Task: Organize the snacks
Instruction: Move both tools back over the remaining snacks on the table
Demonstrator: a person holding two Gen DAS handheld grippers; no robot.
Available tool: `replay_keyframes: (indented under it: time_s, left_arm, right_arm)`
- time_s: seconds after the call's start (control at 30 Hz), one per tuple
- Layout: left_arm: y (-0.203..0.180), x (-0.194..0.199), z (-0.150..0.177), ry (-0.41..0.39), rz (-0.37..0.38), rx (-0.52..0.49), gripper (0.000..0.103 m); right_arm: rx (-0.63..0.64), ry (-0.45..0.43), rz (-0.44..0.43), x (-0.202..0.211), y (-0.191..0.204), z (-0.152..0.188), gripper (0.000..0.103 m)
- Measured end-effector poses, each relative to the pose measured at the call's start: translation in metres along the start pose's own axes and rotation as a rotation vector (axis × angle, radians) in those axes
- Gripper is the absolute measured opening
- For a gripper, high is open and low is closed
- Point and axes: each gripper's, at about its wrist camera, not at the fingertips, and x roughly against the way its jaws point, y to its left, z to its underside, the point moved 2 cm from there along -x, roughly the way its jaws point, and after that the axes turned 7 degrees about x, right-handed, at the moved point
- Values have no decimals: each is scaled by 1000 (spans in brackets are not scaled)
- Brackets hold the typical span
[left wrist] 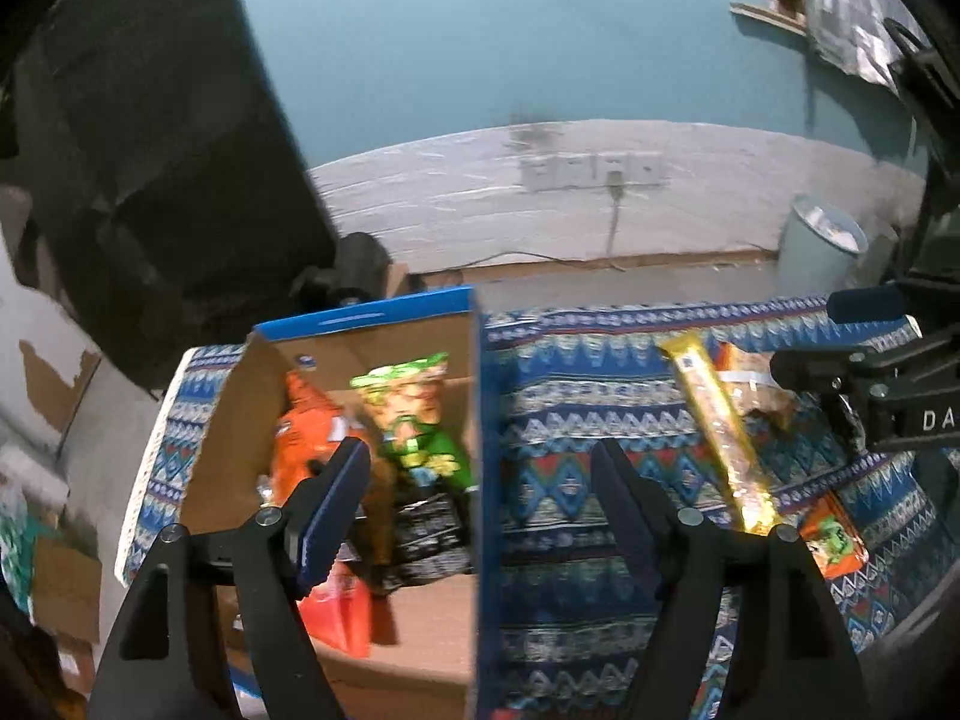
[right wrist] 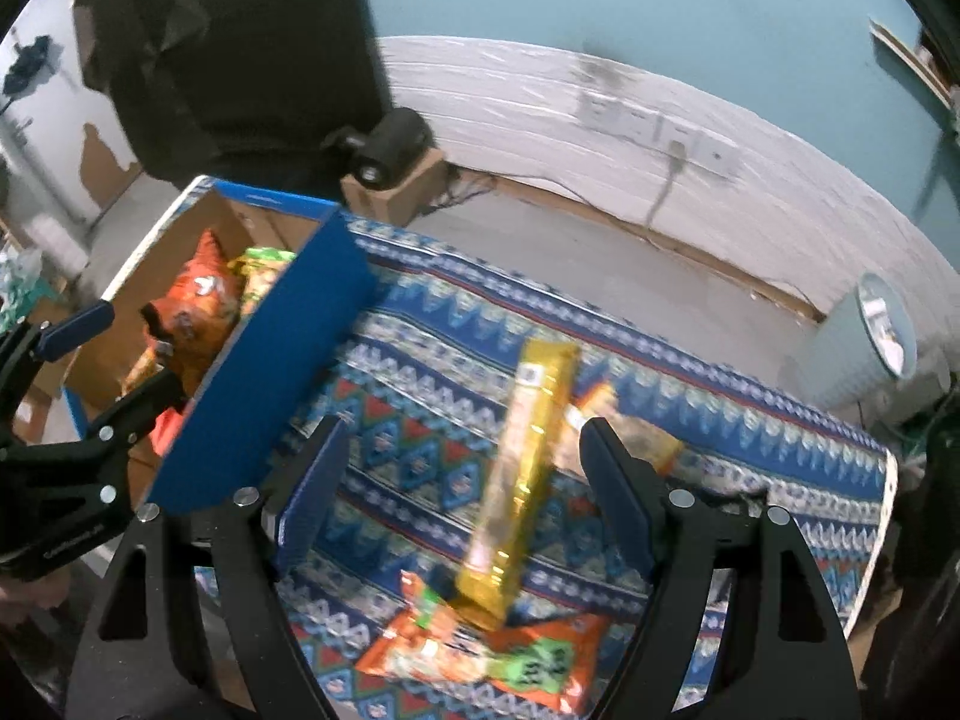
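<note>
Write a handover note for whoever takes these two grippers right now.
Left gripper: open, empty, straddling the right wall of the cardboard box.
Right gripper: open, empty, over the long gold packet, not gripping it.
Done: orange bag, green bag, a dark packet and a red packet are in the box.
Left: on the patterned cloth remain the gold packet, an orange-and-green packet under its near end, and another snack behind it, blurred.

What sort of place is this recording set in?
Probably a lived-in room at home, not a lab: a patterned cloth covers the work surface, a wall socket strip sits above bare floor, and a pale waste bin stands nearby.
</note>
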Motion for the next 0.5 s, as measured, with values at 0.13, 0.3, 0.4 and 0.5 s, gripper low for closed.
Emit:
replay_keyframes:
  time_s: [0.13,0.3,0.4,0.5]
  left_arm:
    - [-27,-2,1,10,10,-55,78]
    - [-57,-9,5,47,44,-96,79]
    - [-74,-15,7,69,52,-120,79]
    - [-88,-23,8,85,48,-146,79]
  right_arm:
    - [-31,5,17,5,-24,14,79]
    - [-63,9,43,13,-51,29,79]
    - [-69,18,70,13,-65,37,79]
    - [-90,29,83,13,-82,47,79]
